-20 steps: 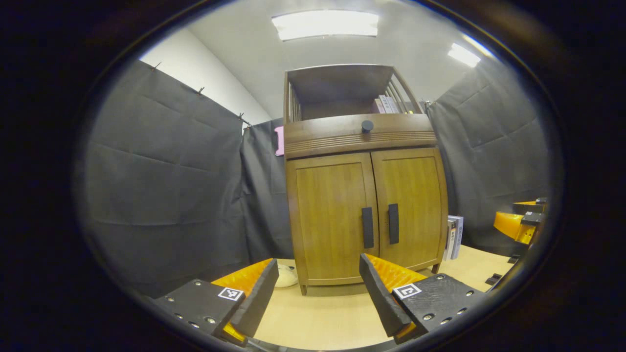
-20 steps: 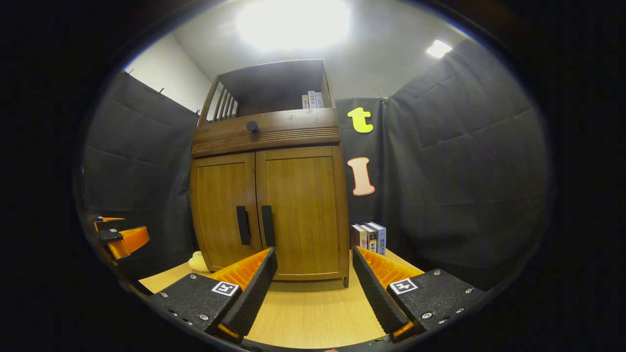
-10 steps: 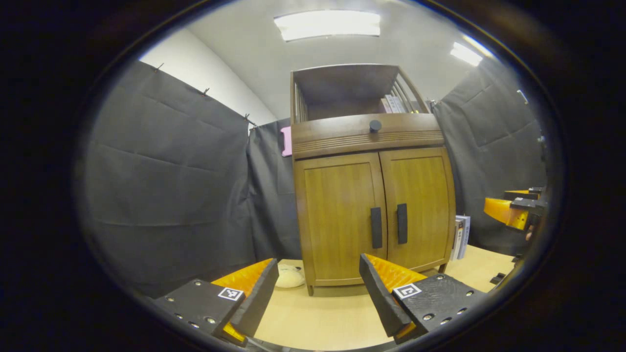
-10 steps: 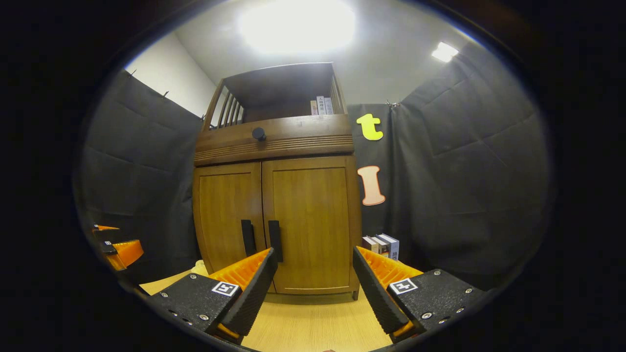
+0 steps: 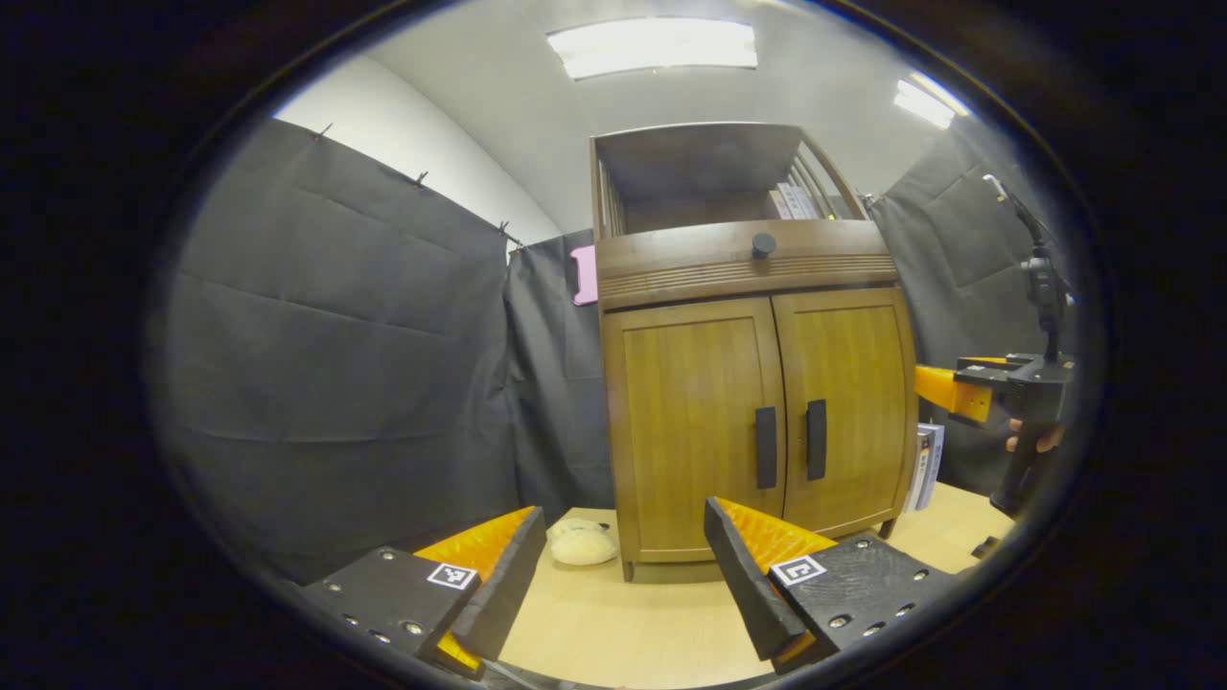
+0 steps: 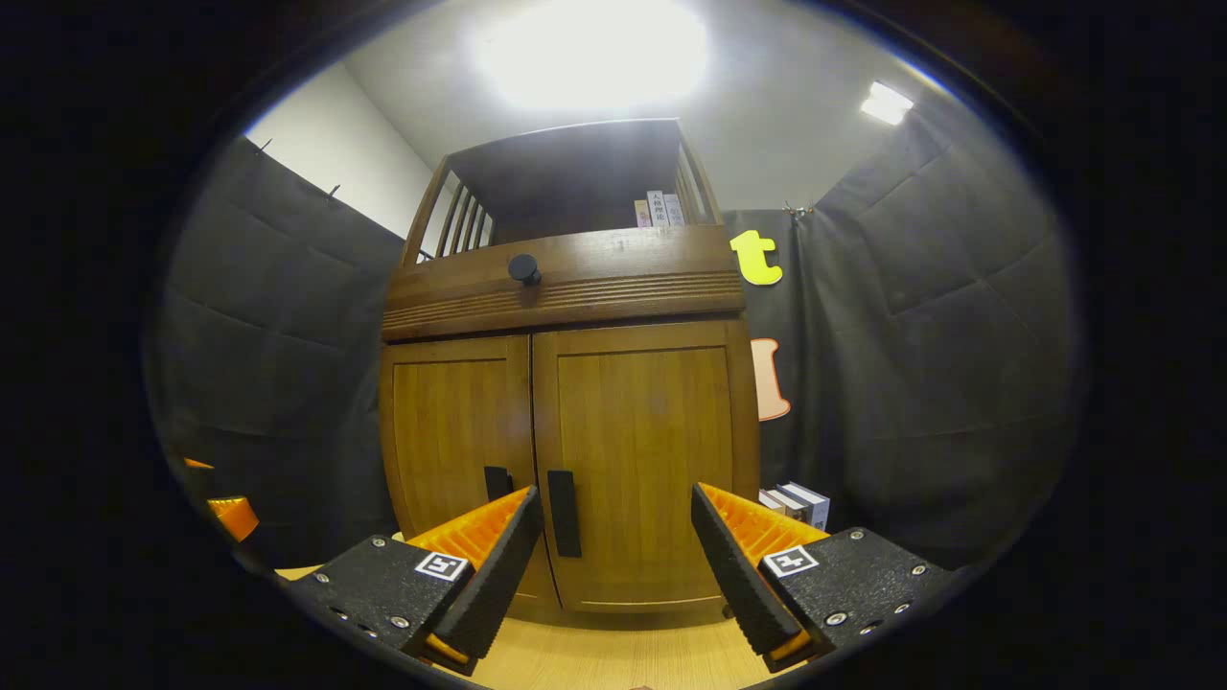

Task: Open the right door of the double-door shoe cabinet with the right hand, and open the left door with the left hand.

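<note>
While both doors stay closed, the right gripper (image 6: 616,537) gapes near the right door's handle (image 6: 564,499).

Booth's boxed in with wrinkly black cloth (image 5: 326,364) clipped up along the top edge, and a strip of plain white wall (image 5: 422,144) peeks out above it on the left. The ceiling (image 5: 537,105) is pale grey with a long rectangular light panel (image 5: 654,46) overhead and a second smaller one (image 6: 884,102) off to the right, the big one blown out pretty hard in the right gripper view. Down low there's a light wood bench (image 5: 613,623) with a visible grain.
</note>
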`<state>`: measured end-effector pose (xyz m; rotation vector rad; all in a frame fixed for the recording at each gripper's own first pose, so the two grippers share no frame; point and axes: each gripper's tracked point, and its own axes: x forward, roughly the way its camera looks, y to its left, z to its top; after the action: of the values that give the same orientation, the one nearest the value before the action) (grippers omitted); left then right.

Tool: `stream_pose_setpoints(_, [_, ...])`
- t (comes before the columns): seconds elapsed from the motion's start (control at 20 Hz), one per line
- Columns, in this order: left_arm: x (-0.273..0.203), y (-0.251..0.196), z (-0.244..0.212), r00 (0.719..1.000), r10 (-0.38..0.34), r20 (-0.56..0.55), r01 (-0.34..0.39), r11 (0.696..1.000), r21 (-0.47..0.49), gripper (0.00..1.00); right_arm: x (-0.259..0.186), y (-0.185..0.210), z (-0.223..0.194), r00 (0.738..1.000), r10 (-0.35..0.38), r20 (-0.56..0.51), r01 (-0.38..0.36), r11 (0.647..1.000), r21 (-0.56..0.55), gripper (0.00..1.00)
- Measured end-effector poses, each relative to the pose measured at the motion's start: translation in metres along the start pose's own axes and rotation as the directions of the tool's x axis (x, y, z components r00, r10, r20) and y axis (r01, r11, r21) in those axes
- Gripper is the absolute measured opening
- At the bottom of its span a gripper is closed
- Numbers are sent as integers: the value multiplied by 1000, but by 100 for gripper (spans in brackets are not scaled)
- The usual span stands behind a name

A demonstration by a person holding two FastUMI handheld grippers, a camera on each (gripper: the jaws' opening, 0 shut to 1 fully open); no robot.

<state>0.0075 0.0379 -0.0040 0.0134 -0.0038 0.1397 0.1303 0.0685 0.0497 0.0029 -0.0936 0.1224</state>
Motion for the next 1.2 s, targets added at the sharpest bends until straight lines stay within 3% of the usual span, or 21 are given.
stream_pose_setpoints(0.05, [0, 1, -1, 1000, 8, 2, -8, 1000, 1, 95, 8, 2, -1, 1000, 5, 0, -5, 1000, 4, 96])
stream_pose_setpoints(0.2, [3, 5, -2, 999, 40, 6, -41, 999, 10, 95, 29, 7, -4, 1000, 13, -3, -13, 1000, 13, 95])
stream_pose_setpoints(0.25, [3, 8, -2, 999, 52, 5, -52, 999, 11, 100, 36, 8, -6, 1000, 16, -8, -15, 1000, 19, 95])
stream_pose_setpoints(0.3, [3, 10, -2, 998, 64, 2, -64, 998, 11, 95, 44, 10, -9, 1000, 20, -12, -20, 999, 25, 95])
stream_pose_setpoints(1.2, [4, 49, -5, 968, 247, -40, -245, 969, 40, 95, 147, 50, -80, 990, 56, -130, -54, 998, 15, 96])
